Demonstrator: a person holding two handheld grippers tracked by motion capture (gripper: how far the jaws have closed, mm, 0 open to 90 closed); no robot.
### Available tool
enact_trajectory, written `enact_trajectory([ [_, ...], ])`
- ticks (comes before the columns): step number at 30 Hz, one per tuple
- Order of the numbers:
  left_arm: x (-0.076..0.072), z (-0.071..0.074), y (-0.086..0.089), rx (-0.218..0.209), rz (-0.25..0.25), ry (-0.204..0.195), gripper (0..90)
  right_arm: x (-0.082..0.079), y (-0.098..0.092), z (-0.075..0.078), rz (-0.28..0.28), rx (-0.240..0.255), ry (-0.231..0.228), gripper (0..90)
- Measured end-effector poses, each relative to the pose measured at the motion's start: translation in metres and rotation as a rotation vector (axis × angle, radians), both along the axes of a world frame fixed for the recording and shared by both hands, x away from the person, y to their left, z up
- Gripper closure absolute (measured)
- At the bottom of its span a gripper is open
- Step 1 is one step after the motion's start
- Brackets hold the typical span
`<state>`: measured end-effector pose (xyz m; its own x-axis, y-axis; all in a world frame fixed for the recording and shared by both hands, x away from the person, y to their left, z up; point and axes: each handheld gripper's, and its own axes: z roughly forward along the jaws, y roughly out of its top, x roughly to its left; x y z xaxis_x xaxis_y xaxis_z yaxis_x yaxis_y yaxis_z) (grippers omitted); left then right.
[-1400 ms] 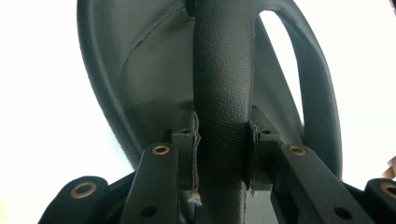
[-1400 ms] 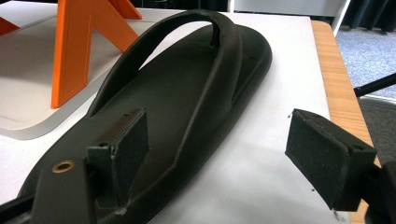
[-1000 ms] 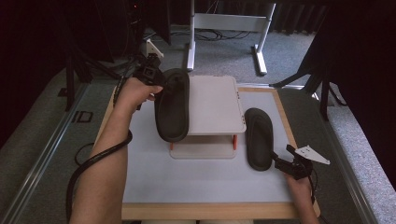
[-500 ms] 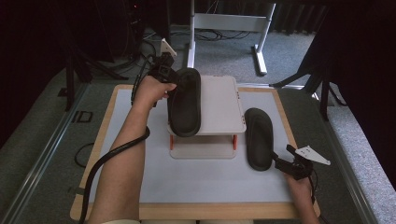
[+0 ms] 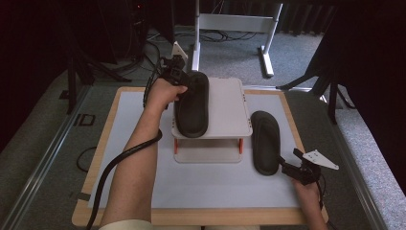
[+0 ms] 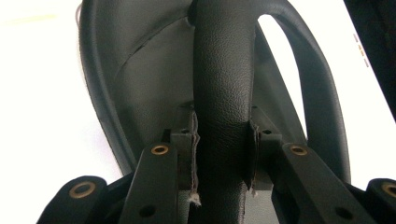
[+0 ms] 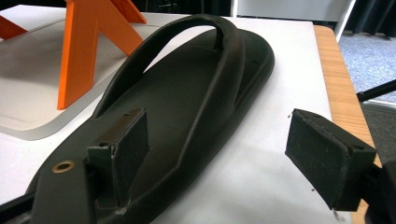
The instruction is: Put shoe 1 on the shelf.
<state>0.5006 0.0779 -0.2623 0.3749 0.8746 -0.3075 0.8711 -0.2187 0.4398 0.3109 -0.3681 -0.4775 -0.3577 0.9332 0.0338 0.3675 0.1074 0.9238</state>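
The left hand-held gripper (image 5: 184,81) sat at the far end of a black sandal (image 5: 192,104) that lay on the top of a small white stand (image 5: 225,120) with orange legs. In the left gripper view its jaws were closed tight on the sandal's strap (image 6: 223,93), the pads pressing both sides. A second black sandal (image 5: 265,142) lay flat on the white mat (image 5: 206,184), just right of the stand. The right hand-held gripper (image 5: 299,170) rested at that sandal's near end with its jaws wide apart and holding nothing; one pad (image 7: 123,140) stood over the sole's edge, the other (image 7: 327,156) beside it over the mat. The table (image 5: 91,163) had a wooden border. Beyond it were grey carpet (image 5: 297,57), cables and a white metal frame (image 5: 239,21) in a dark room.
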Motion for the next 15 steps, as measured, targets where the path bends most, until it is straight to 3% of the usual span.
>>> enact_trajectory([
  [4,-0.001,0.001,0.002,-0.014,-0.012,-0.015,65.5,0.0,0.001,0.0,0.002,-0.006,0.0,20.6],
  [10,-0.006,0.004,0.003,-0.037,-0.015,-0.057,39.8,0.0,0.001,0.0,0.004,-0.007,0.0,20.5],
  [15,-0.011,0.008,0.005,-0.036,-0.035,-0.07,37.5,-0.001,0.001,0.0,0.002,-0.008,-0.006,20.5],
])
